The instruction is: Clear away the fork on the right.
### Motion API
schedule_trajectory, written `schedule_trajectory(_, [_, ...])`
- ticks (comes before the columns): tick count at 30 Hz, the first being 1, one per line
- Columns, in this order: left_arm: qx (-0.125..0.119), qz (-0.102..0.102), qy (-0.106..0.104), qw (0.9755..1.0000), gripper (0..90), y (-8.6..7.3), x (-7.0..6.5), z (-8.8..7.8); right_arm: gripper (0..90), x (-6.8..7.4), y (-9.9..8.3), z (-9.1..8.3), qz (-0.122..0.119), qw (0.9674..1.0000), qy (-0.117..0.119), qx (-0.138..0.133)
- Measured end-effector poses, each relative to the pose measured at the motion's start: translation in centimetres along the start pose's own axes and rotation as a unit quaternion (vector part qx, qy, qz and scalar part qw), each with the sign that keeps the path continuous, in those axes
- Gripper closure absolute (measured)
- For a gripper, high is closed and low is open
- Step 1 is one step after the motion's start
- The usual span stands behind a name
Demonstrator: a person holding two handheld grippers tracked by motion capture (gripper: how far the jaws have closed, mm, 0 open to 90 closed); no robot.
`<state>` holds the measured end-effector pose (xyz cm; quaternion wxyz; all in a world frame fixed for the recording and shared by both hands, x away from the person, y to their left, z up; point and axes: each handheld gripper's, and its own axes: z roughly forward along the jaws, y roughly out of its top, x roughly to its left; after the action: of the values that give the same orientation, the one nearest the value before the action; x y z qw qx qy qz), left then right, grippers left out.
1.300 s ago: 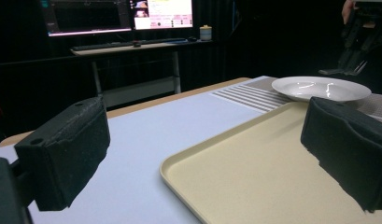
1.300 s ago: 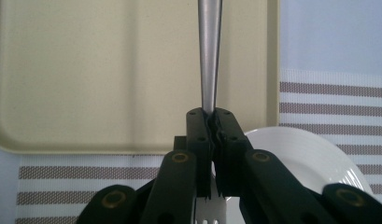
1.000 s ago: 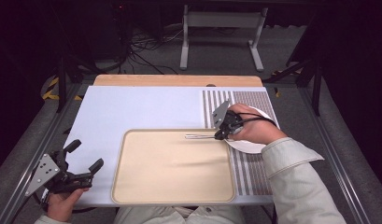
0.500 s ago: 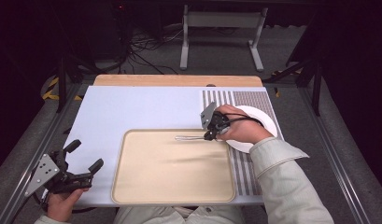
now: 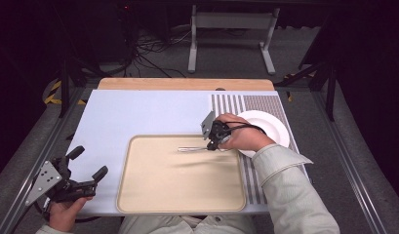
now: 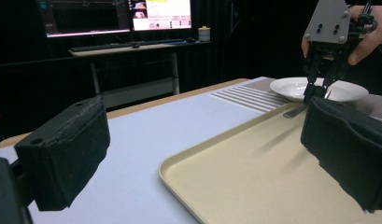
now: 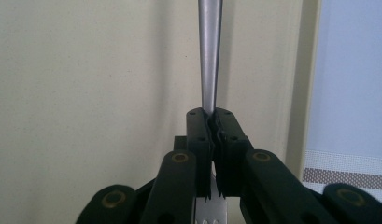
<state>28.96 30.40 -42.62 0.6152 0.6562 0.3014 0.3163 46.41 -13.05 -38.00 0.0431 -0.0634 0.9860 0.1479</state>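
Fork (image 5: pixel 194 148) is clamped in the right tool (image 5: pixel 212 145), whose jaws are shut tight on the metal near the tine end, the handle projecting left over the far right part of the beige tray (image 5: pixel 138 195). Compared with 1 second ago, the right tool has come left and lower, from the edge of the white plate (image 5: pixel 272 127) to a position above the tray; the fork's shadow on the tray suggests it is not yet resting there, though contact cannot be confirmed. The right gripper view shows the handle (image 7: pixel 208 56) running straight out from the closed pads over the tray surface. Left tool (image 5: pixel 85 178) sits unchanged at the near left corner of the worktop (image 5: pixel 138 112), jaws wide apart and holding nothing. Assessment: the transfer from plate to tray appears nearly complete; lowering and release remain.
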Motion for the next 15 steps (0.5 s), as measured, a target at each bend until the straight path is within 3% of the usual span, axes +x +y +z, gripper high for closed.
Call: schedule_trajectory(15, [0.000, -0.001, 0.000, 1.0000, 2.2, 0.0, 0.0, 0.0, 86.4, -0.3, 0.3, 2.4, 0.005, 0.9995, 0.019, 0.025])
